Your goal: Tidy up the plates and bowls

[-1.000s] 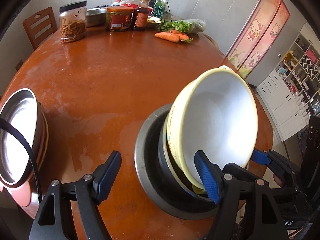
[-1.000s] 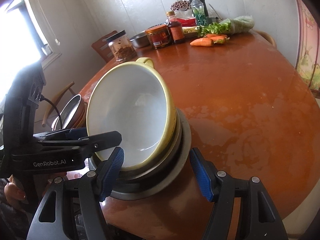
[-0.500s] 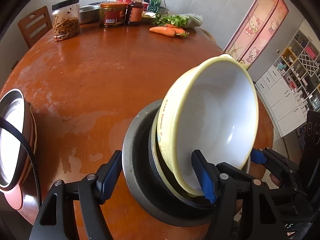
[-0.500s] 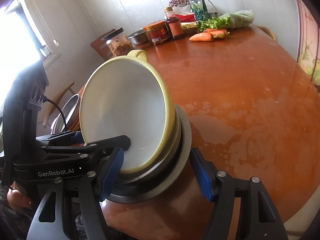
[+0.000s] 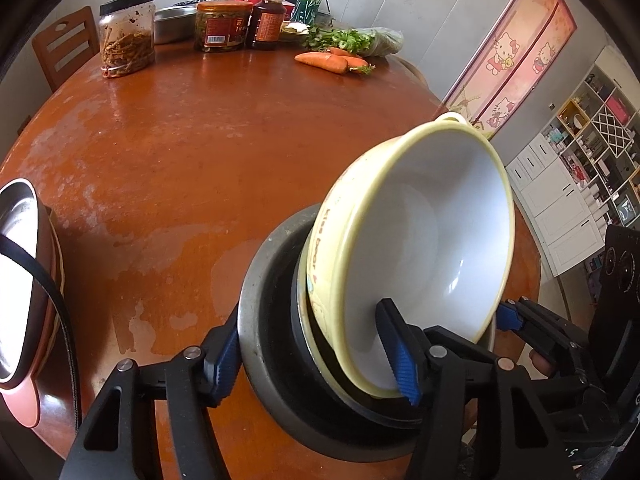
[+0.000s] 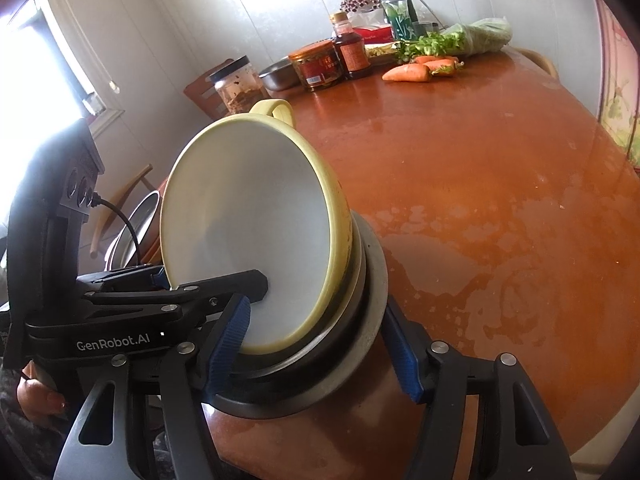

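Note:
A yellow bowl with a white inside [image 5: 424, 236] stands tilted steeply on edge in a nested stack of a dark bowl and a grey metal plate [image 5: 260, 300] at the table's near edge. My left gripper [image 5: 316, 356] is open and straddles the stack's left rim: one finger lies outside the metal plate and the other inside the yellow bowl. My right gripper [image 6: 320, 344] is open and straddles the stack [image 6: 372, 280] from the other side. The yellow bowl [image 6: 248, 232] has a loop handle at its top.
A steel bowl in a pink one [image 5: 20, 280] sits at the table's left edge. At the far side stand jars [image 5: 128, 36], a sauce bottle [image 5: 268, 20], a steel dish, greens and carrots [image 5: 328, 60]. A chair [image 5: 64, 48] stands behind.
The yellow bowl has tipped up more steeply in the stack. Both grippers have moved closer in around the stack's rim, still open.

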A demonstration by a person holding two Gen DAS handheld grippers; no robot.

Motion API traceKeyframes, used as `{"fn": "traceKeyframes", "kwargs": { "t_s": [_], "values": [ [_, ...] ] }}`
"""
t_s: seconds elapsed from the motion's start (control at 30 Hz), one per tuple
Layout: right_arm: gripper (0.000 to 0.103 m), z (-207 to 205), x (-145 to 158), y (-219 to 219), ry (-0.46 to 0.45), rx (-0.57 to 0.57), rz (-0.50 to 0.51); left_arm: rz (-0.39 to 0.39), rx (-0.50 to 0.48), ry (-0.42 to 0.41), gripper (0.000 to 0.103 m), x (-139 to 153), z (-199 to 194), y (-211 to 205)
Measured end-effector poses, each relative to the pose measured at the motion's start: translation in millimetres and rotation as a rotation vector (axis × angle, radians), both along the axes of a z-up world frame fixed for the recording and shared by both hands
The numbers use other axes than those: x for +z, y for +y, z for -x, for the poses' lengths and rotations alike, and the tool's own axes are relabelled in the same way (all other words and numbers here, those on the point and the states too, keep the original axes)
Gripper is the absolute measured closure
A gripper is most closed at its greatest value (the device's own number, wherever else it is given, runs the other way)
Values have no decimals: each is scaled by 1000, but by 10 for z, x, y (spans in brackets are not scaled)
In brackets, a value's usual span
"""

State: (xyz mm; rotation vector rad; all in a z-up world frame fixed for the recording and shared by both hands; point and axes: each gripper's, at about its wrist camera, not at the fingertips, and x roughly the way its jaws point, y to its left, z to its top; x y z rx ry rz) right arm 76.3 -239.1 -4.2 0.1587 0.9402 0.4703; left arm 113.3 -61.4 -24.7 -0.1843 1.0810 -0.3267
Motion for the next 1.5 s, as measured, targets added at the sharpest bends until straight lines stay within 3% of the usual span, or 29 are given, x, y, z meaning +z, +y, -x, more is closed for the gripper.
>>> {"fn": "traceKeyframes", "kwargs": {
  "t_s": [1.5],
  "values": [
    [39, 64, 215, 259, -69, 52, 38, 3, 48, -56, 41, 266, 197, 259]
  ]
}}
